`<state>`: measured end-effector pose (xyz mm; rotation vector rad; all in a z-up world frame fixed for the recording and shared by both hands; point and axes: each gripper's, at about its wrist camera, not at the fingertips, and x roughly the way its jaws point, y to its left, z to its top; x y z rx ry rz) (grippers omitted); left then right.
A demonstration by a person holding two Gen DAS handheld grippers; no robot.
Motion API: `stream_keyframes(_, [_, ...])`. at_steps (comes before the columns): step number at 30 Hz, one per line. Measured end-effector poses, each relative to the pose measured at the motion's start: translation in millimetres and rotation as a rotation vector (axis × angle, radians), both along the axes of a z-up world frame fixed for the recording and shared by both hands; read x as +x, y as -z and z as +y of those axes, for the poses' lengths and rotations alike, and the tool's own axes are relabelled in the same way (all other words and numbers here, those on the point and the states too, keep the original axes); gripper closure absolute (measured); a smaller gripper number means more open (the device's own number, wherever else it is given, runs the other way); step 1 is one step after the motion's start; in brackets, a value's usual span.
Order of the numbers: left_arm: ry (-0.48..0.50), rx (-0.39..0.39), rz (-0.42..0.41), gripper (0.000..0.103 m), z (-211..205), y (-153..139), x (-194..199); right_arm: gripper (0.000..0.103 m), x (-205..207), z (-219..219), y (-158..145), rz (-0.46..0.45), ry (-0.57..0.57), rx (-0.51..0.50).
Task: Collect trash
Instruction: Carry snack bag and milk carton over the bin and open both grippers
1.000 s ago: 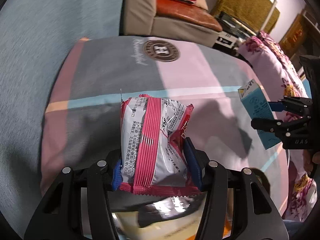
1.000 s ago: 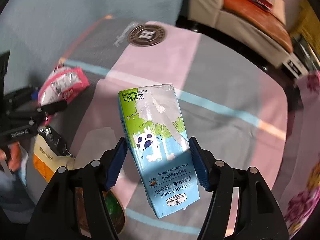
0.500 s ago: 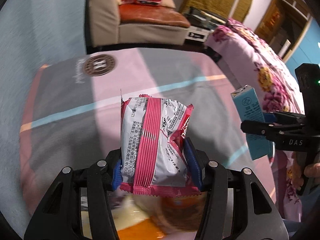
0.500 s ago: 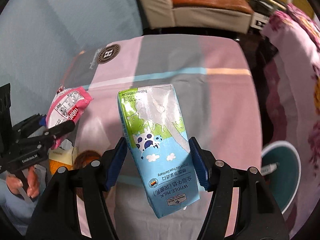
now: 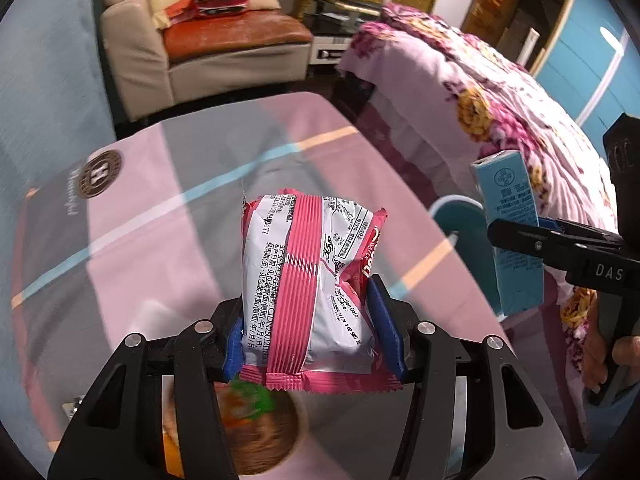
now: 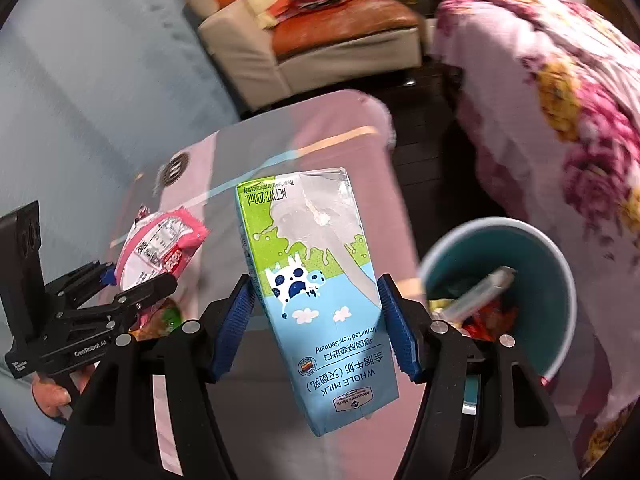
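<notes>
Left gripper clamped on pink snack packet, right gripper clamped on milk carton, both held above the table. Teal bin with trash inside sits just right of the carton, beside the table edge; floral bed and sofa beyond.

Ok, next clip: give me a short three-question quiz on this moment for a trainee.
1. True or false: the right gripper is clamped on a milk carton.
2. What does the left gripper hold? A) a pink-and-white snack packet B) a glass bottle C) nothing
3. In the right wrist view, which container beside the table already has rubbish in it?

Key: 1. True. 2. A. 3. The teal bin, right of the carton, with wrappers inside.
</notes>
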<state>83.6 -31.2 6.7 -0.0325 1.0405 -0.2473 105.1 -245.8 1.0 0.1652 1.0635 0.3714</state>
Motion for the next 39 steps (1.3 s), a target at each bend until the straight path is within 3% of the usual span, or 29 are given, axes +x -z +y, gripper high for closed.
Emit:
stream_keyframes(12, [0.173,0.040,0.021,0.048,-116.5,9.4,15.6,0.043,-22.5,-123.5,3.7,-0.016,0.232,0.081])
stream_keyframes(21, [0.271,0.048,0.054,0.048,-186.6,28.6,33.1,0.043,-27.3,-183.2,14.7,0.001,0.335,0.089])
stream_keyframes(39, [0.338,0.046,0.104,0.048,-231.6,58.2,55.2,0.043,-15.2,-208.7,36.7,0.053,0.386,0.080])
